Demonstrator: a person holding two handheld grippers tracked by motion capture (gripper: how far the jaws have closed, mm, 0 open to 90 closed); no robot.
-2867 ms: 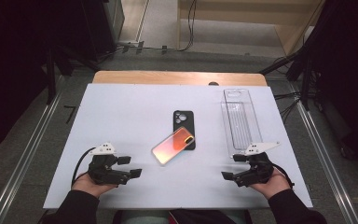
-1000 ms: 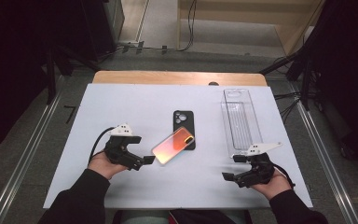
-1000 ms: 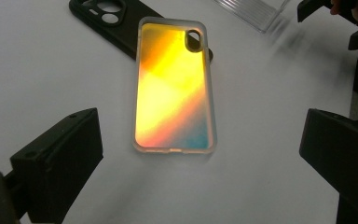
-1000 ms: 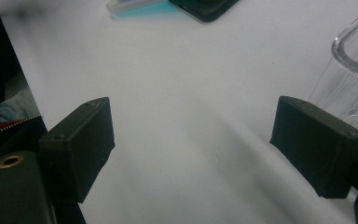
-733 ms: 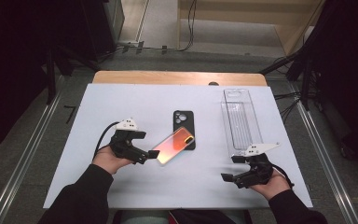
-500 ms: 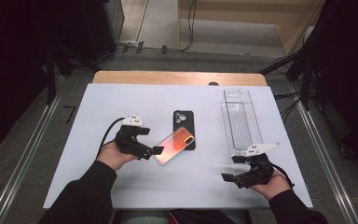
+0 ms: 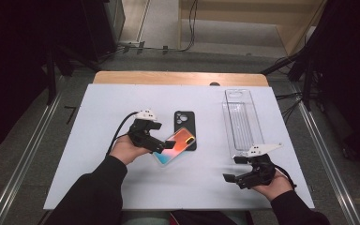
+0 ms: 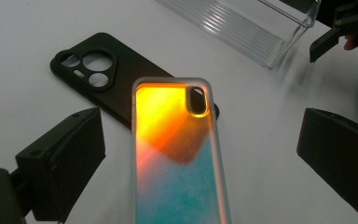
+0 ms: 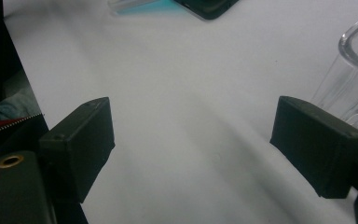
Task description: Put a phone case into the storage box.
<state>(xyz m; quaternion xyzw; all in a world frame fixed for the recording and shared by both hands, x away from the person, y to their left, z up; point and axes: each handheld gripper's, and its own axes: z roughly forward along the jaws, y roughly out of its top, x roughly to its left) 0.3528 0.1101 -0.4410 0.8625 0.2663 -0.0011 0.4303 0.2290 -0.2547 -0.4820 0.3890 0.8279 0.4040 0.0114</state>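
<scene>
So the left gripper is lined up on the colorful phone case lying mid-counter, partly over the black case, jaws released either side, so next it probably needs squeezing shut, while the right gripper idles open.

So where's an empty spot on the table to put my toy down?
The white table is bare along its far-left side, beyond the left gripper, and also between the colourful phone case and the clear tray. The middle is crowded: the colourful case leans on the black phone case, with the left jaws at it.
</scene>
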